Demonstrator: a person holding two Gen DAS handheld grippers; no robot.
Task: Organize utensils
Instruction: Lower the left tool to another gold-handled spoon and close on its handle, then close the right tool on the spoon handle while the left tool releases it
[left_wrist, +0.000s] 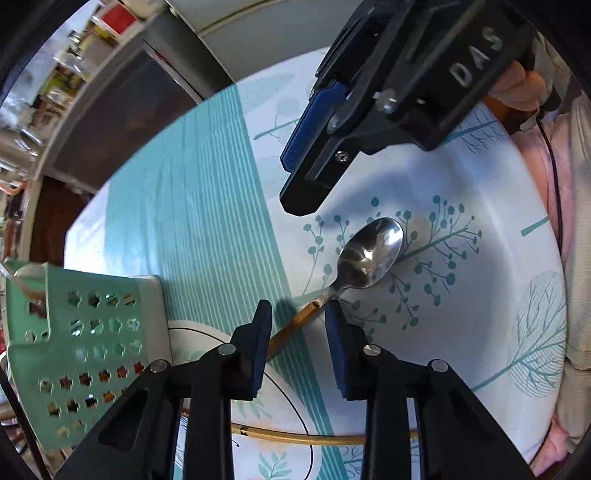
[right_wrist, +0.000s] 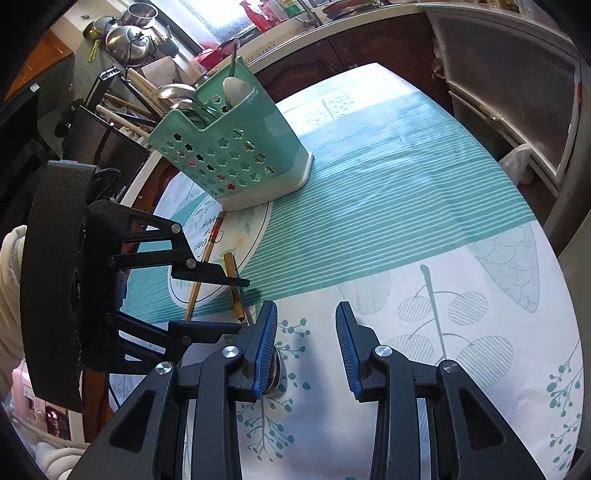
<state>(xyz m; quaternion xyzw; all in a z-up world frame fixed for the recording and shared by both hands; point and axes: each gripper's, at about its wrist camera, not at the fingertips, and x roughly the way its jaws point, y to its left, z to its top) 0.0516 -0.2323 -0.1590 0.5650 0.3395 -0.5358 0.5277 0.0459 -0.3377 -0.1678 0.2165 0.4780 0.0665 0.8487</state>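
Left gripper (left_wrist: 299, 314) straddles the spoon (left_wrist: 369, 254) handle on the tablecloth (left_wrist: 207, 206), jaws narrowed, apparently not yet pressing. From the right wrist, right gripper (right_wrist: 306, 317) hovers part-open and empty; green utensil holder (right_wrist: 236, 147) stands beyond.

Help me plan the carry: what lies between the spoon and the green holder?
A plate with a gold chopstick on it lies between the spoon and the holder. The right wrist view shows this best.

Spoon (left_wrist: 369, 254), holder (right_wrist: 236, 147) on tablecloth (right_wrist: 388, 192)
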